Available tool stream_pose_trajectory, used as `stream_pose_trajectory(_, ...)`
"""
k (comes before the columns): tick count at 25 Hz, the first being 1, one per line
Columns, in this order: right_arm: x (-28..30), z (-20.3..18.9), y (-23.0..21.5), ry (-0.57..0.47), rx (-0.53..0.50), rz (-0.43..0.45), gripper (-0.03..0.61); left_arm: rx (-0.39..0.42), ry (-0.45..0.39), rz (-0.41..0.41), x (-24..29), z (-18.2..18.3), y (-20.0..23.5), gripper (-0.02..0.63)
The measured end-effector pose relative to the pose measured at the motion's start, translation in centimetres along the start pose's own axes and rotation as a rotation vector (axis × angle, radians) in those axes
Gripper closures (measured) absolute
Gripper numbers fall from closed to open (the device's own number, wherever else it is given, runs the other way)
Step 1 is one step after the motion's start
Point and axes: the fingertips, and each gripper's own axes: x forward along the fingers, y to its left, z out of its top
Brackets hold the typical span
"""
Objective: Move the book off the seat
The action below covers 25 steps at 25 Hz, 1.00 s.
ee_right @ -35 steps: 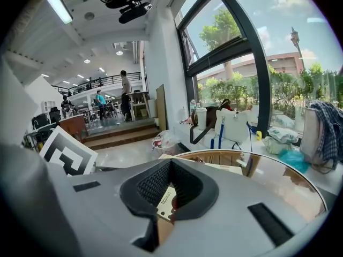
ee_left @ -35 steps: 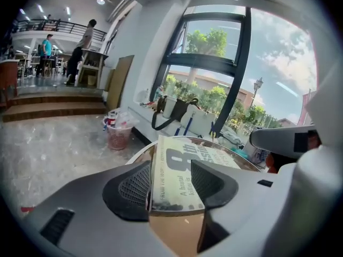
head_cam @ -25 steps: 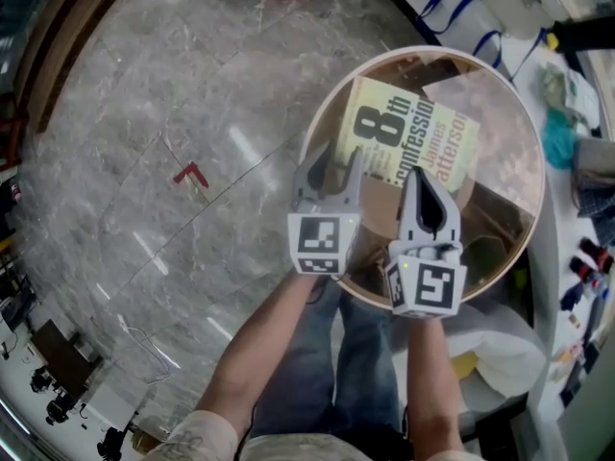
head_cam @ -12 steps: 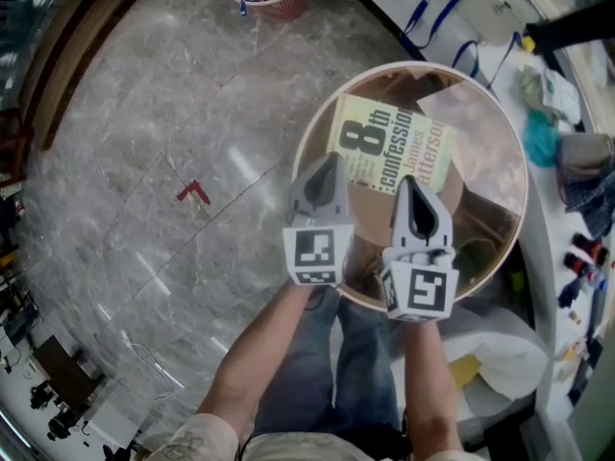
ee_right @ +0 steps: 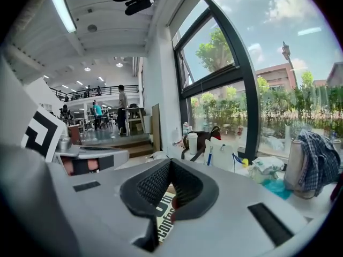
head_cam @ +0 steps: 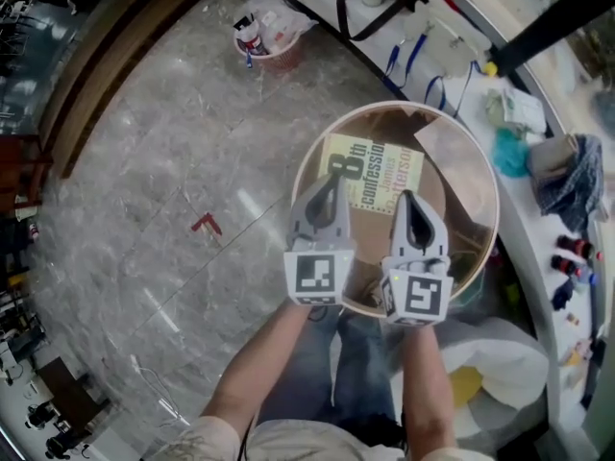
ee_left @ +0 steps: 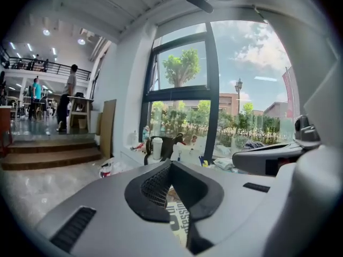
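Note:
A yellow-green paperback book (head_cam: 370,176) with large black print lies flat on the round wooden seat (head_cam: 456,190). Both grippers hang above the seat's near side, and neither touches the book. The left gripper (head_cam: 333,176) is shut with nothing between its pads, its tip over the book's left edge. The right gripper (head_cam: 408,197) is shut and empty too, over the book's near edge. In the left gripper view the left gripper (ee_left: 170,167) has its pads together, with the book's print (ee_left: 179,218) showing below. The right gripper view shows the right gripper (ee_right: 170,165) above the book (ee_right: 163,210).
A white counter (head_cam: 538,257) with clutter curves along the right: a teal object (head_cam: 507,152), a blue cloth (head_cam: 567,176) and lanyards. A small bin (head_cam: 269,36) stands on the marble floor (head_cam: 144,161) at the back. A red mark (head_cam: 205,225) is on the floor.
The left gripper's jaws have gone from open to shut. Both grippers have risen off the seat, and the seat and book look smaller and farther. The book stays on the seat.

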Motion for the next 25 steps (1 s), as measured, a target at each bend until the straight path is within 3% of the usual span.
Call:
stream_pose_trajectory(15,-11.5,16.1,-3.9,-0.181,-0.056,-0.061,0.58,0.032,-0.175,-0.08,-7.3,16.7,-8.2,0.612)
stream_pose_trajectory(25,-19.8,24.5,-3.1,-0.272,-0.15,-0.037,0.58,0.103,-0.233,-0.131,-12.7,24.3,-12.1,0.612)
